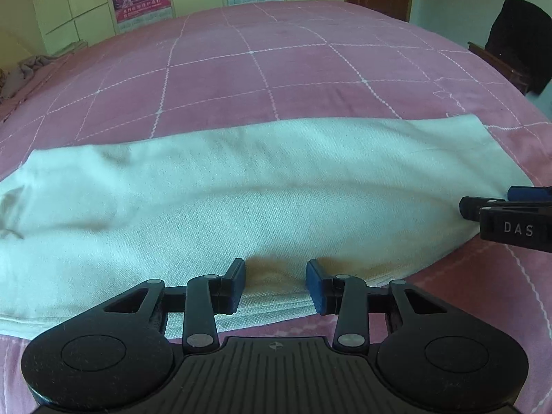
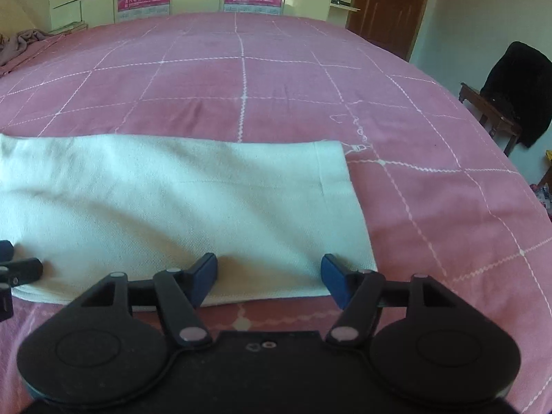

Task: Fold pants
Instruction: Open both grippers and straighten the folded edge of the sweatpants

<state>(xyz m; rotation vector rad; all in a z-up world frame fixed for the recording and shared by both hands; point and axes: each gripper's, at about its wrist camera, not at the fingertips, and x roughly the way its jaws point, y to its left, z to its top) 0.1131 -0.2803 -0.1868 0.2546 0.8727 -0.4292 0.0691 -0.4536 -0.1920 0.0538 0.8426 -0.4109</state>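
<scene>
Nearest, the left claw (image 1: 276, 286) stands partly spread over the near edge of the white pants (image 1: 241, 189), holding nothing. The right claw (image 2: 269, 281) gapes wider near the hem, also empty. The pants lie as a folded strip across the pink bedspread (image 2: 241, 79). Next, I judge, both must pinch that edge for another fold.

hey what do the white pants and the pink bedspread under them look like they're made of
White pants: looks like a sturdy woven cotton, possibly twill or canvas, matte; a fine diagonal weave shows up close and the stacked layers hold soft creases.

Pink bedspread: apparently a thinner soft cotton-like cloth, matte and slightly faded, with a white stitched or woven grid and small wrinkles. The exact fibre of either cannot be told.
</scene>
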